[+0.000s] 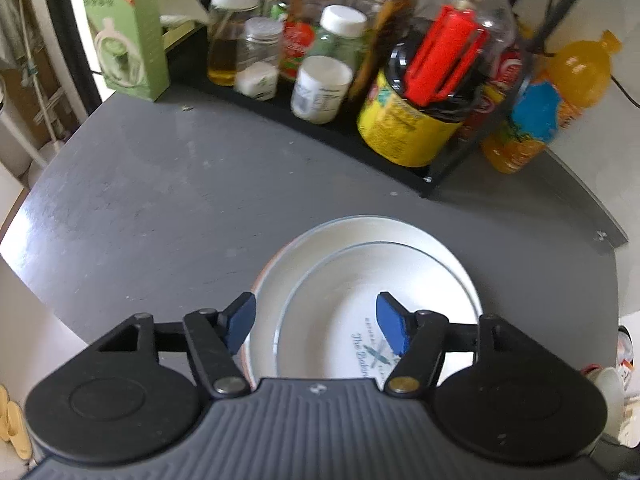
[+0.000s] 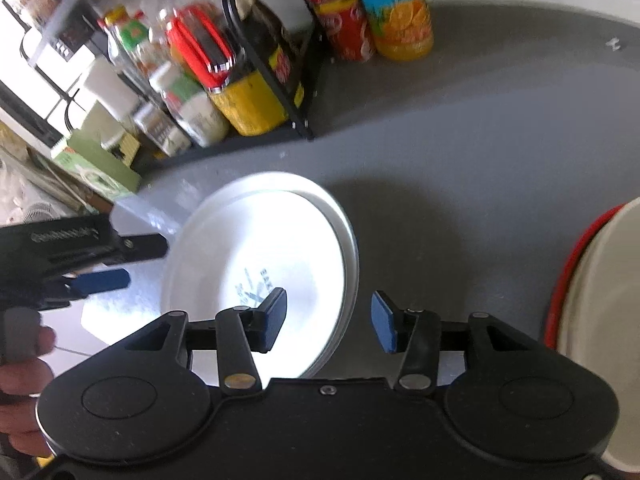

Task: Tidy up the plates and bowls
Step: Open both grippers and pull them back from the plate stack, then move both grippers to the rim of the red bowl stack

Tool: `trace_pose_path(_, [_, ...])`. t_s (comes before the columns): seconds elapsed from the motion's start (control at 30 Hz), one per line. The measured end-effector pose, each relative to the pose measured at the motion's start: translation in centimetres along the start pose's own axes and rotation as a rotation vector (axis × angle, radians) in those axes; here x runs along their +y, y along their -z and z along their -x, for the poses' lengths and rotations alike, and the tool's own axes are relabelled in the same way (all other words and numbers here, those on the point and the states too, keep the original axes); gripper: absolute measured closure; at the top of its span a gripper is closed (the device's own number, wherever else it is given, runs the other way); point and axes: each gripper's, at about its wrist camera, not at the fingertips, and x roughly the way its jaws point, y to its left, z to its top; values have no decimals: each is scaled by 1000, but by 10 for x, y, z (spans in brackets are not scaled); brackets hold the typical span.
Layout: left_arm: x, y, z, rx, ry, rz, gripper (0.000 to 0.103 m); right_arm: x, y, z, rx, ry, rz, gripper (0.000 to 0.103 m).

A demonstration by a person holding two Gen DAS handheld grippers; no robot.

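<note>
2 tools point(image 1: 316, 322) point(image 2: 329, 322) open; 2 stacked plates point(image 1: 360, 248); 1 red-rimmed bowl point(image 2: 600, 300).

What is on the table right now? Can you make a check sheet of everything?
Surface: grey table, scuffed, with a few crumbs.
Job's things: white plates stacked, the top one with a printed logo; a red-rimmed bowl at the right edge.
Clutter: black rack crowded with jars and bottles; orange juice bottle beside it; green box.
Grippers: left gripper open above the plates, holding nothing; right gripper open, empty.
Cables: one dark cable at the far right.
Surroundings: too blurred to tell.
</note>
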Motion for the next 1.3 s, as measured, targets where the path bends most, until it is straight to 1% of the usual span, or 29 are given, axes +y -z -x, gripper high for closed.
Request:
trace_pose_path(0.1, [-8,2,5,0,8,-22,37,-4,-3,17,-35,0,-22,55])
trace_pose_path(0.2, [-18,3,11,-3,17,-45,36,-7,-5,34,-74,19,-26,55])
trace_pose_path(0.3, [-29,3,17,-1,24,-64,36,-8,-7,50,-105,51,-10,49])
trace_pose_path(0.37, [-38,1,22,-1,20,-85,36,-12,-5,62,-124,56,-22,49])
trace_pose_path(0.47, [-53,0,32,-20,41,-120,36,-19,-1,75,-145,73,-46,46])
trace_pose_path(0.57, [-68,3,40,-19,54,-142,35,-25,5,86,-163,85,-63,45])
trace_pose_path(0.63, [-76,7,45,-14,64,-160,35,-29,11,93,-175,88,-76,41])
trace_pose_path(0.67, [-80,10,46,-11,58,-172,35,-32,14,98,-187,97,-83,41])
trace_pose_path(0.73, [-88,16,52,-8,39,-191,35,-37,19,105,-201,116,-87,36])
trace_pose_path(0.83, [-98,27,60,-6,63,-232,34,-44,27,114,-206,106,-100,30])
trace_pose_path(0.93, [-107,38,64,3,71,-251,34,-49,33,123,-222,126,-102,27])
trace_pose_path(0.97, [-109,42,64,6,73,-255,32,-52,34,125,-226,128,-106,26])
trace_pose_path(1.03, [-113,49,65,17,84,-259,30,-57,39,130,-232,135,-107,18])
trace_pose_path(1.13, [-120,59,62,44,120,-260,28,-64,44,135,-238,150,-106,13])
trace_pose_path(1.2, [-127,66,61,52,122,-276,26,-71,47,138,-242,153,-122,11])
trace_pose_path(1.3, [-137,75,60,61,133,-298,20,-84,51,143,-252,166,-153,7])
